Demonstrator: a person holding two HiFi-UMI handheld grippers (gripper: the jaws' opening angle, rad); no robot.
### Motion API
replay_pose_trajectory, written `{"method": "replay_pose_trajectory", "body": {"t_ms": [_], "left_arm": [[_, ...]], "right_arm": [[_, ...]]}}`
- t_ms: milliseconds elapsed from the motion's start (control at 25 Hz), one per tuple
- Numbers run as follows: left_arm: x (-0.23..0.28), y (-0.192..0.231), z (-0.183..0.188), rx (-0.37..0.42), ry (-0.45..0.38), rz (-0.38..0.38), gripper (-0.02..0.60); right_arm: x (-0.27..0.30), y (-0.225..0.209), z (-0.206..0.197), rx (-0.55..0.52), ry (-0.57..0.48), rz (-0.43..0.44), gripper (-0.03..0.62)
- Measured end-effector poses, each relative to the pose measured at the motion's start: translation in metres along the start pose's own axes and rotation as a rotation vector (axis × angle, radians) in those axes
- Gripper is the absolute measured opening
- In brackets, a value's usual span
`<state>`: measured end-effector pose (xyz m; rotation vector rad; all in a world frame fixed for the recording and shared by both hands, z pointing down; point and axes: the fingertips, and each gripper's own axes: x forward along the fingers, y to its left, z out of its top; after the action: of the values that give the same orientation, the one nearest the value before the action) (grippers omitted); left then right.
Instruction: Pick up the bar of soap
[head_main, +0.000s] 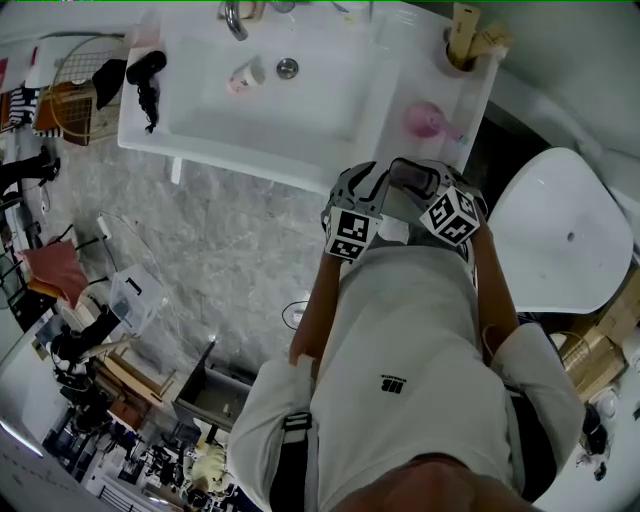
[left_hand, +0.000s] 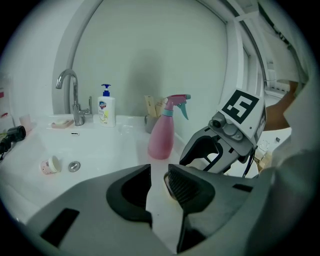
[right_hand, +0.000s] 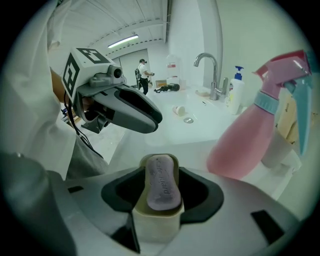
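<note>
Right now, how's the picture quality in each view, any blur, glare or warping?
Head view: even light, edges bowed, sink nearly washed out. Right gripper view: bar of soap in its soap dish sharp, pink spray bottle near and slightly soft, dark fisheye ring. Left gripper view: same ring, faucet clear.

Soap (right_hand: 163, 182), between my right jaws: embossed word, seemingly "Safeguard". Dispenser (left_hand: 106, 109): blue label, print illegible. Shirt (head_main: 392, 383): small dark logo, illegible. Left cube (head_main: 350, 232), right cube (head_main: 450, 215): black-and-white square markers.
</note>
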<state>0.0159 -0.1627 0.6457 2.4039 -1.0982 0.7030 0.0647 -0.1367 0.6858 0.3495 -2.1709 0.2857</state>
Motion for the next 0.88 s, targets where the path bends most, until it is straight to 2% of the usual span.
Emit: {"method": "replay_pose_trajectory", "body": {"t_ms": [160,360,560,880], "left_arm": [[-0.001,0.002,-0.005,-0.009,0.005,0.010,0.123],[-0.004,0.005,-0.008,-0.018,0.009,0.019,0.123],[-0.004,0.005,-0.011,-0.022,0.012,0.020,0.123],[-0.004,0.003,-0.014,-0.021,0.015,0.012,0.123]], "right_arm": [[0.008,0.004,-0.004,0.000,0.022,0.034,0.241],[0.015,0.005,-0.009,-0.018,0.042,0.033,0.241],[0.017,0.002,-0.010,-0.001,0.046,0.027,0.203],[0.021,0.004,-0.011,-0.016,0.084,0.010,0.201]]}}
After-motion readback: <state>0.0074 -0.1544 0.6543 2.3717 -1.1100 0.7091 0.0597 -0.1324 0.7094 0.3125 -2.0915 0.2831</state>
